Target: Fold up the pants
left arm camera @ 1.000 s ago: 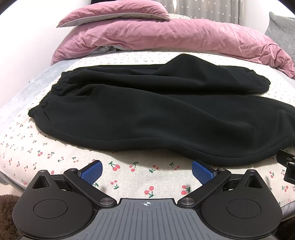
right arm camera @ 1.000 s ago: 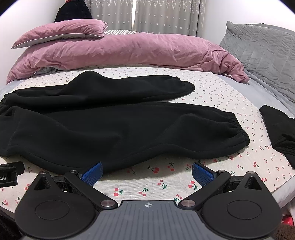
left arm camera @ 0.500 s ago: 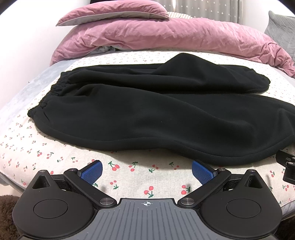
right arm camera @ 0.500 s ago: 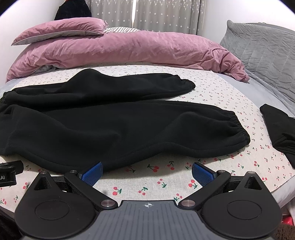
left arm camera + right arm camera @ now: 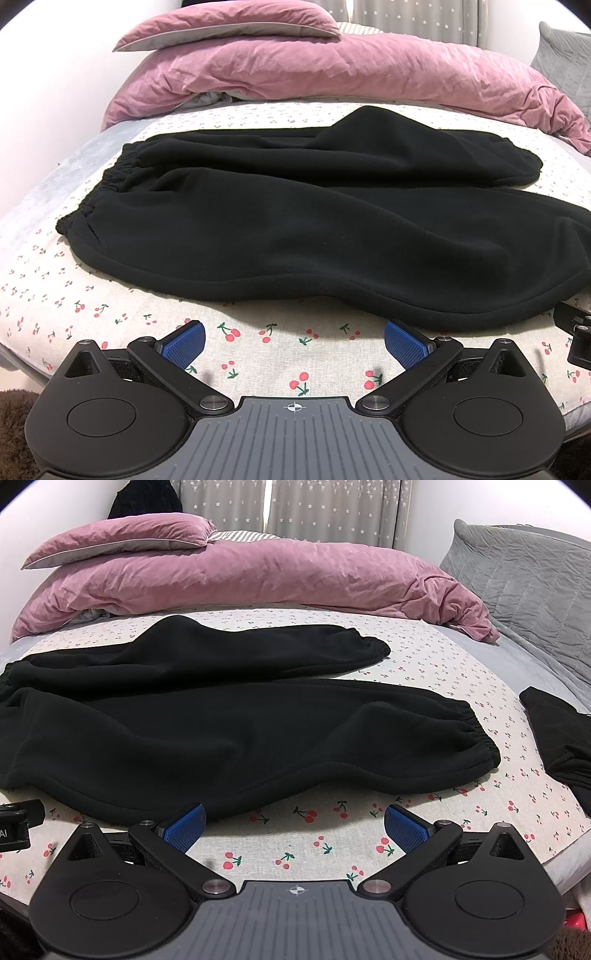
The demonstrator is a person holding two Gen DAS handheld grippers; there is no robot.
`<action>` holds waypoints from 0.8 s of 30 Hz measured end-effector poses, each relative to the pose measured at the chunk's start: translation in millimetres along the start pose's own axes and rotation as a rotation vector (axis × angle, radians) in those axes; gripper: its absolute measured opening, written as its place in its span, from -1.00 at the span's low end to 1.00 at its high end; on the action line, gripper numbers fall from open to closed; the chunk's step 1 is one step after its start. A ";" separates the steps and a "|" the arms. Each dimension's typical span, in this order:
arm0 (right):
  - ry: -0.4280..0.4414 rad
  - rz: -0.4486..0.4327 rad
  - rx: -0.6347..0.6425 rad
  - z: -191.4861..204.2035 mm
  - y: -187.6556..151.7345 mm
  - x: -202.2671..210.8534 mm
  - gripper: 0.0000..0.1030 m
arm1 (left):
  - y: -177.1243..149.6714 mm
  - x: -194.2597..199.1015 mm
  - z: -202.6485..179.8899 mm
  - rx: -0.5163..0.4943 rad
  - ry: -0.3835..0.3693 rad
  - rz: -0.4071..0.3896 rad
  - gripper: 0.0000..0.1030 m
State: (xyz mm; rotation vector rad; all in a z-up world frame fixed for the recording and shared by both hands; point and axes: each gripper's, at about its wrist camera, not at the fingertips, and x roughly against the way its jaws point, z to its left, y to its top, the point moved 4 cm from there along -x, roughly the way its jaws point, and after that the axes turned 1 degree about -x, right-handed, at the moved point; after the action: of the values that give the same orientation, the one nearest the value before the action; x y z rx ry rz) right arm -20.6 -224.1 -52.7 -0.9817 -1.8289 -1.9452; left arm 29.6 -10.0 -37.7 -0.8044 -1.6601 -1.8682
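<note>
Black fleece pants [image 5: 314, 229] lie spread flat across the cherry-print bed sheet [image 5: 110, 314], waistband at the left, both legs reaching right. In the right wrist view the pants [image 5: 240, 731] show their two elastic cuffs at the right. My left gripper [image 5: 294, 343] is open and empty, just short of the near leg's front edge. My right gripper [image 5: 295, 825] is open and empty, its left blue pad [image 5: 184, 825] close to the near leg's hem. Each gripper shows at the edge of the other's view.
A pink duvet [image 5: 351, 70] and pink pillow [image 5: 229, 20] lie along the back of the bed. A grey quilted cushion [image 5: 524, 576] stands at the right. Another black garment [image 5: 561, 738] lies on the sheet at the right edge.
Both grippers have crept slightly forward toward the pants. The pants have not moved and both grippers stay open.
</note>
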 end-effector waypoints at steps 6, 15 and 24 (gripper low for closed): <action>-0.008 0.006 0.003 -1.5 0.4 -1.8 1.00 | -0.7 -2.2 2.0 0.003 0.002 0.001 1.00; -0.013 -0.030 -0.030 -22.8 7.3 -6.1 1.00 | 5.8 -11.8 17.2 0.044 -0.054 0.028 1.00; -0.036 0.004 -0.116 -73.1 28.0 -20.5 1.00 | 25.4 -22.5 66.1 0.080 -0.040 -0.047 1.00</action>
State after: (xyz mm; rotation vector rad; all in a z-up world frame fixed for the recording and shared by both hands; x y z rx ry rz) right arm -8.0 -303.3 -41.6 -1.0619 -1.7481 -2.0636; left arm 69.6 52.3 -31.2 -0.7802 -1.7810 -1.8157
